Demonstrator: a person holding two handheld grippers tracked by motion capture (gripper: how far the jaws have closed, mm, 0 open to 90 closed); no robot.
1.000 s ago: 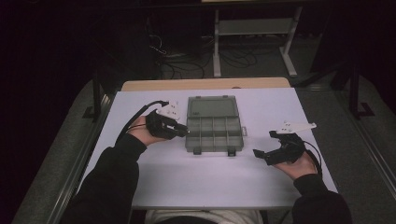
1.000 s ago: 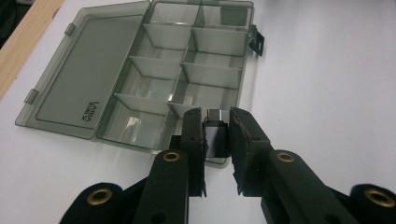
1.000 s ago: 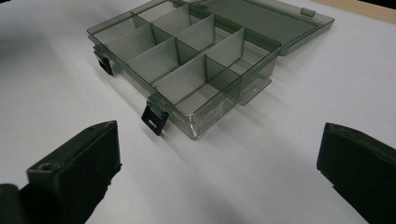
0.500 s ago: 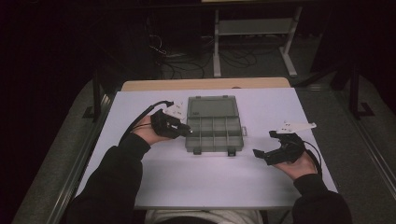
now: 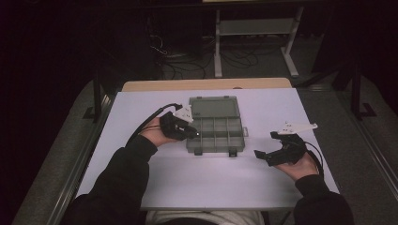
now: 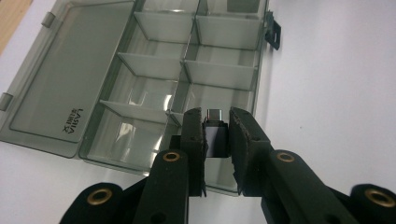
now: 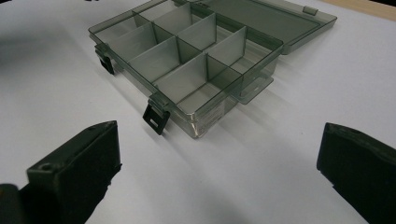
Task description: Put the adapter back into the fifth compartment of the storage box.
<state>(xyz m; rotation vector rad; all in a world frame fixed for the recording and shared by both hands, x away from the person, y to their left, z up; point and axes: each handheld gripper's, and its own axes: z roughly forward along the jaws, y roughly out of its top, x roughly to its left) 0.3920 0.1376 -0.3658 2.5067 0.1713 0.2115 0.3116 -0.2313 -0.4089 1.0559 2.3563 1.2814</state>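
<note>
A smoky clear organiser box [image 5: 220,136] lies open mid-table, its lid [image 5: 214,107] folded back flat and its divided compartments [image 7: 187,60] bare. My left gripper [image 6: 216,133] is shut on a small black USB adapter [image 6: 216,135] with a silver plug end, held over the box's compartment [image 6: 215,100] nearest the left hand. In the high view that left gripper [image 5: 193,133] sits at the box's left edge. My right gripper [image 5: 266,147] rests on the table right of the box, its jaws wide open with nothing between them; in its own view the right gripper [image 7: 219,163] faces the box's latch [image 7: 155,117].
The white tabletop [image 5: 211,183] has free room in front of the box and on both sides. A wooden strip [image 5: 206,84] runs along the far edge. Beyond it stand a metal frame [image 5: 256,33] and cables on a dark floor.
My left gripper has moved right and down with the adapter, from beside the box's left edge to over its left compartments. The right gripper has stayed still.
</note>
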